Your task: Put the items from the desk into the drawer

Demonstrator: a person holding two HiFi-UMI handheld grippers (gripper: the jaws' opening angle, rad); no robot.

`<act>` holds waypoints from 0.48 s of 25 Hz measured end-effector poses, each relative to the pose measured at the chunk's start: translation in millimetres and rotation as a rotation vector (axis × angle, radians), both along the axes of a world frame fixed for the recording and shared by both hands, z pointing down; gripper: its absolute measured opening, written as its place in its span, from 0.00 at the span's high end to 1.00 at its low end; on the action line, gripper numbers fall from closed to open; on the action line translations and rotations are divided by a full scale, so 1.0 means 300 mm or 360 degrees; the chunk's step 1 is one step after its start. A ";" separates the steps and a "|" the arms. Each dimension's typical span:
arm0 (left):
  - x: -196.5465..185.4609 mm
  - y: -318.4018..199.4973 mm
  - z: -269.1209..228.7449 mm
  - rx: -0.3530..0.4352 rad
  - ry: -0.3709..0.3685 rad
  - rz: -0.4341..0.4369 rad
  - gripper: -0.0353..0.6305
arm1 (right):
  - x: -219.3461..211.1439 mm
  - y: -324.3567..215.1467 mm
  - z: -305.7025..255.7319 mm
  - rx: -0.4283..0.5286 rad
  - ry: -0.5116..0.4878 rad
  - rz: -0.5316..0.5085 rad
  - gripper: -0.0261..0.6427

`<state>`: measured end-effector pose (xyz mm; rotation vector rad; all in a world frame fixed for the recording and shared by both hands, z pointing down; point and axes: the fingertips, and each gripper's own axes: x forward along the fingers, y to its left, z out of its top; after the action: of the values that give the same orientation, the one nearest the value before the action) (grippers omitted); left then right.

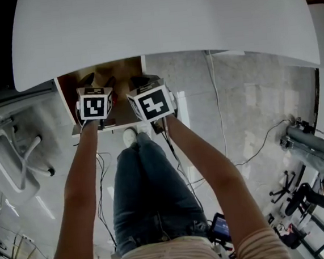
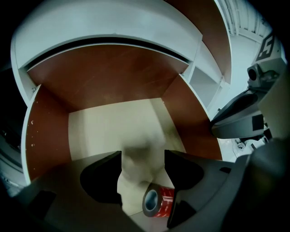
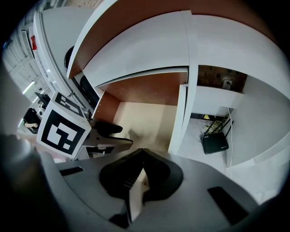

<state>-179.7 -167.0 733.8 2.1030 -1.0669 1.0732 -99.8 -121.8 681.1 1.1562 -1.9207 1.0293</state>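
Note:
Under the white desk top [image 1: 157,24] a drawer [image 1: 64,101] stands pulled out, with brown walls [image 2: 45,136] and a pale floor [image 3: 145,120]. Both grippers hover over it side by side. My left gripper [image 2: 142,156] is open; a red roll of tape [image 2: 158,202] lies on the drawer floor low by its right jaw, and I cannot tell whether it touches that jaw. My right gripper [image 3: 142,152] is shut with its tips together and nothing between them. In the head view the marker cubes cover most of the left gripper [image 1: 98,84] and the right gripper [image 1: 142,82].
The person's legs in jeans [image 1: 151,190] stand just before the drawer. A white chair [image 1: 11,163] is at the left, cables [image 1: 224,120] trail over the floor, and a black router [image 3: 215,141] sits on the floor under the desk's right side.

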 end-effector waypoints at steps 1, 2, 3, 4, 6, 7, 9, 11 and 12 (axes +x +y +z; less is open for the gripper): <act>-0.008 0.002 -0.004 0.0001 0.0001 -0.0007 0.52 | -0.001 0.002 -0.001 0.0000 0.0002 -0.0002 0.94; -0.015 0.005 -0.010 0.0004 0.0000 -0.0016 0.52 | -0.002 0.004 -0.004 -0.0002 0.0003 -0.0003 0.94; -0.023 0.006 -0.019 0.0010 0.0000 -0.0026 0.52 | -0.004 0.006 -0.007 -0.0005 0.0001 -0.0004 0.94; -0.030 0.008 -0.030 0.0018 0.0004 -0.0037 0.52 | -0.007 0.007 -0.011 -0.0006 -0.0003 -0.0005 0.94; -0.039 0.011 -0.059 0.0038 0.0023 -0.0056 0.52 | -0.014 0.008 -0.022 -0.0003 -0.0010 -0.0011 0.94; -0.044 0.012 -0.076 0.0052 0.0032 -0.0064 0.52 | -0.019 0.009 -0.029 0.0000 -0.0013 -0.0016 0.94; -0.054 0.018 -0.110 0.0074 0.0049 -0.0078 0.52 | -0.032 0.014 -0.046 0.0009 -0.0016 -0.0028 0.94; -0.066 0.031 -0.141 0.0077 0.0070 -0.0100 0.52 | -0.043 0.025 -0.066 0.0015 -0.0015 -0.0042 0.94; -0.073 0.041 -0.156 0.0071 0.0080 -0.0116 0.52 | -0.048 0.033 -0.077 0.0014 -0.0016 -0.0047 0.94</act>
<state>-201.8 -154.6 687.1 2.0976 -1.1433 0.9654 -114.1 -111.9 657.9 1.1266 -1.9464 1.0136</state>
